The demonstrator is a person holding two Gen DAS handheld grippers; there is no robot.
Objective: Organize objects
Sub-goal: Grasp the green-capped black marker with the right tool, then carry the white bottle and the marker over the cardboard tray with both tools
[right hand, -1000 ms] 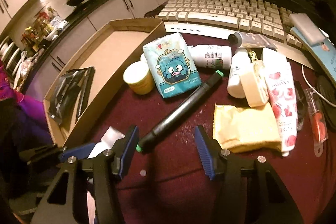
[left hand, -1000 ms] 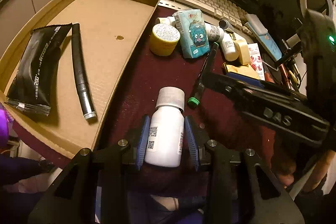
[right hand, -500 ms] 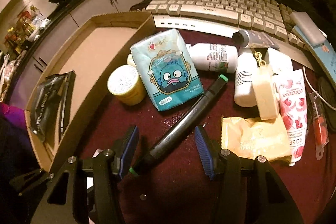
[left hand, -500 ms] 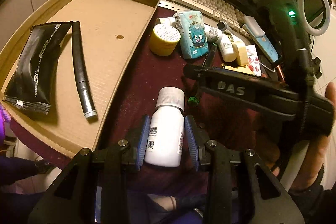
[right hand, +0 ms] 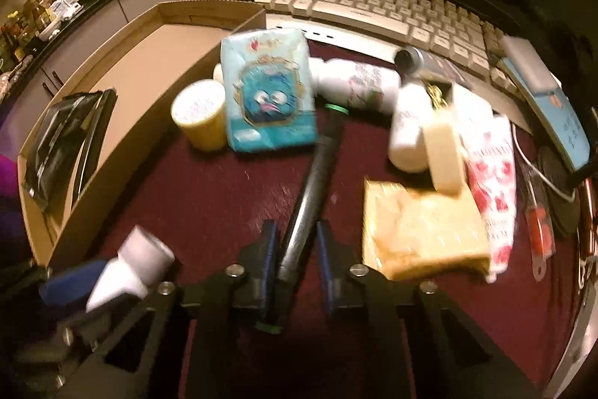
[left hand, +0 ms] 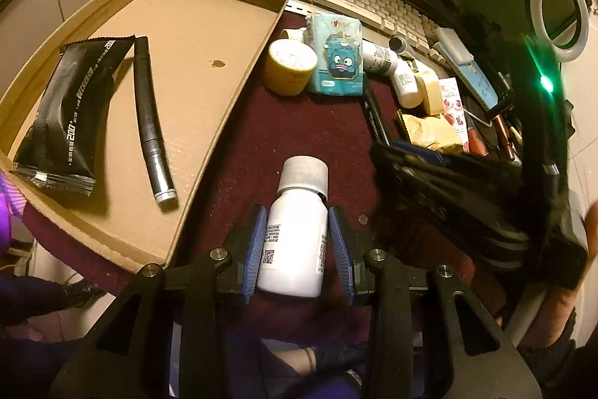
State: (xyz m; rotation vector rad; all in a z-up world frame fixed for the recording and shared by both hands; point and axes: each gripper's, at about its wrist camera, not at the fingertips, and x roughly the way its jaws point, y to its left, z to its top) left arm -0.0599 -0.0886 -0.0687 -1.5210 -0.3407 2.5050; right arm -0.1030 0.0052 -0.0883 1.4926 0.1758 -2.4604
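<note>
Your cardboard tray [left hand: 209,25] lies left on the worktop [left hand: 299,137], holding a black packet [left hand: 71,107] marked "200". Your left hand-held gripper [left hand: 298,245] is clamped on the white bottle [left hand: 295,234], cap pointing away. Your right hand-held gripper [right hand: 295,268] has pads close around the black marker [right hand: 314,182], lengthwise toward the keyboard [right hand: 373,14]; contact unclear.

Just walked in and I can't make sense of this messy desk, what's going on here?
A person is tidying desk clutter with two handheld grippers. The left gripper is shut on a white bottle lying on the dark red mat, beside the cardboard tray. That tray already holds a black packet and a black tube. The right gripper has its fingers around a black marker, though motion blur hides whether they grip it.
</note>
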